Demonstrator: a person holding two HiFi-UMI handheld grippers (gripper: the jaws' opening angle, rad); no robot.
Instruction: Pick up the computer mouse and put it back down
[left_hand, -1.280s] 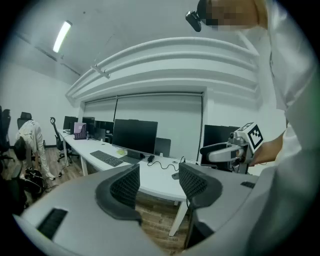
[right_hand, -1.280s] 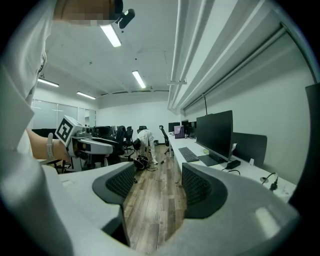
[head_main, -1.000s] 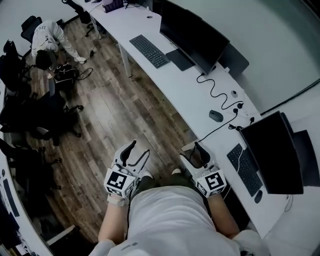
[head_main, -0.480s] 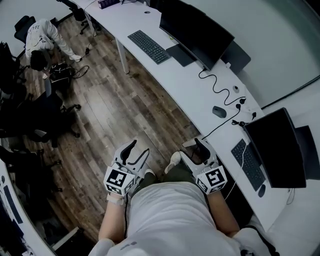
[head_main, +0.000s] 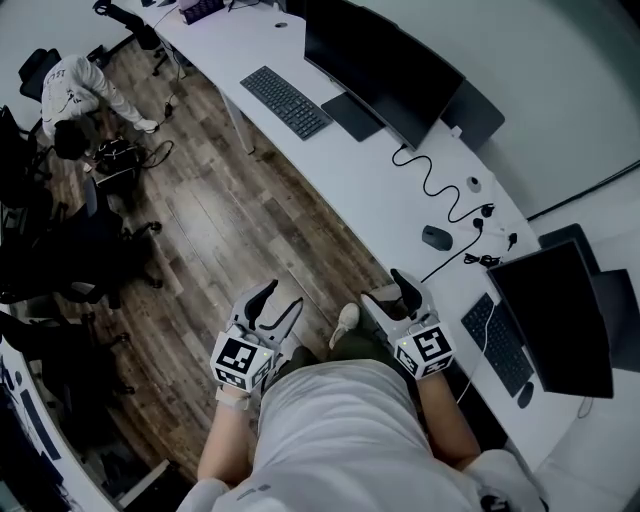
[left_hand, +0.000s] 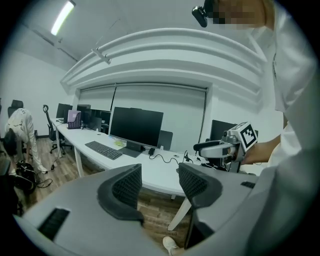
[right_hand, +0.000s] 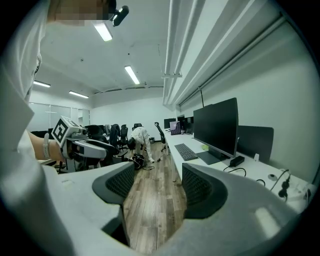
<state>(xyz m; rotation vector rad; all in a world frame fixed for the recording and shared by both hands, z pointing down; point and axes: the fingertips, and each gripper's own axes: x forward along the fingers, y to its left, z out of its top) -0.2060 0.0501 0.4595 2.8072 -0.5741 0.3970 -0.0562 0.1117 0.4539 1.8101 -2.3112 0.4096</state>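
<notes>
The dark computer mouse (head_main: 436, 237) lies on the long white desk (head_main: 370, 175), beside a black cable. Both grippers hang in front of the person's body over the wooden floor, short of the desk edge. My left gripper (head_main: 275, 303) is open with nothing between its jaws, which the left gripper view (left_hand: 161, 182) also shows. My right gripper (head_main: 390, 292) is open and empty too, seen in its own view (right_hand: 152, 187). It is the closer one to the mouse, which lies up and to its right.
On the desk stand a large monitor (head_main: 380, 65) with a keyboard (head_main: 285, 102), and a second monitor (head_main: 560, 315) with a keyboard (head_main: 497, 342). A person (head_main: 75, 95) bends over at the far left near several office chairs (head_main: 60, 250).
The person holding the grippers has stepped along the desk, and a shoe now shows between the grippers. Both grippers stay open, empty and close to the body.
</notes>
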